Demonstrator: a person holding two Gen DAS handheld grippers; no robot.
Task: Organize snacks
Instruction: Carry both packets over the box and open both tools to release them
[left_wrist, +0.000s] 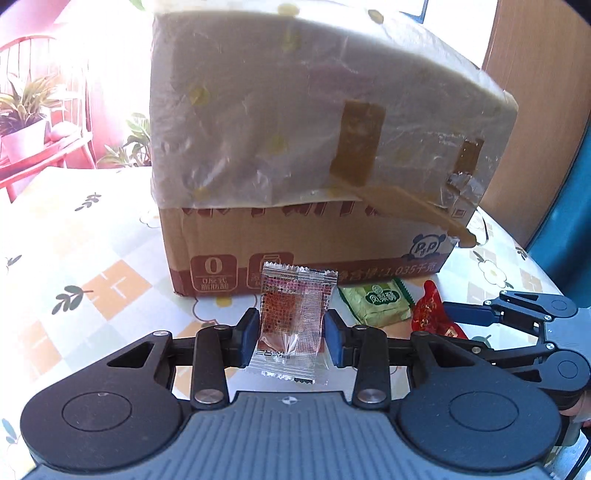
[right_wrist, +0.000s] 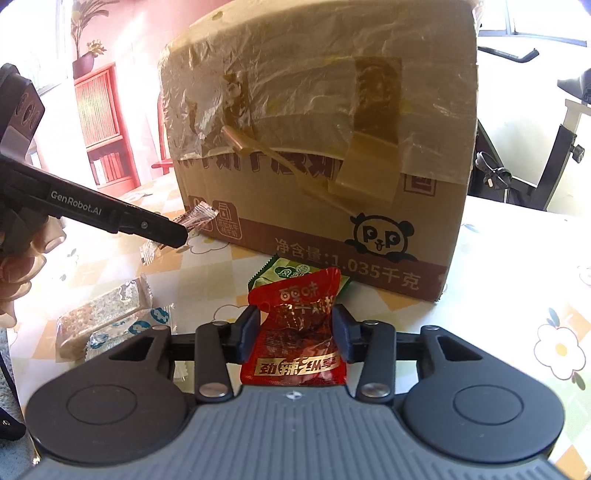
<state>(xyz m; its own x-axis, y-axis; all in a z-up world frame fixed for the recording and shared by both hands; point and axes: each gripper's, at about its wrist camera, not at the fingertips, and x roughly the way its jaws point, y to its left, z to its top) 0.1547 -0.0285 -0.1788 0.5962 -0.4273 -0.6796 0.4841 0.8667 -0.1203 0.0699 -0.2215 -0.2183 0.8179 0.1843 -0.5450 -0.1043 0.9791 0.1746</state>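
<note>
Snacks are in both grippers: low in the frame, the left gripper (left_wrist: 290, 332) has its jaws pinching a clear sachet (left_wrist: 291, 325), the right gripper (right_wrist: 295, 334) pinching a red packet (right_wrist: 295, 332). Beyond, a green packet (left_wrist: 375, 301) lies on the table (left_wrist: 74, 258) before the taped cardboard box (left_wrist: 314, 147). Both seem mid-pickup; next comes carrying each to its place, likely the box.

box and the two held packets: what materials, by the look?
Box: brown corrugated cardboard, matte and printed, its top wrapped in crinkly clear film and tan tape.
Clear packet in the left gripper: see-through glossy plastic film, crimped ends.
Red packet in the right gripper: shiny printed film, probably plastic or foil laminate.
</note>
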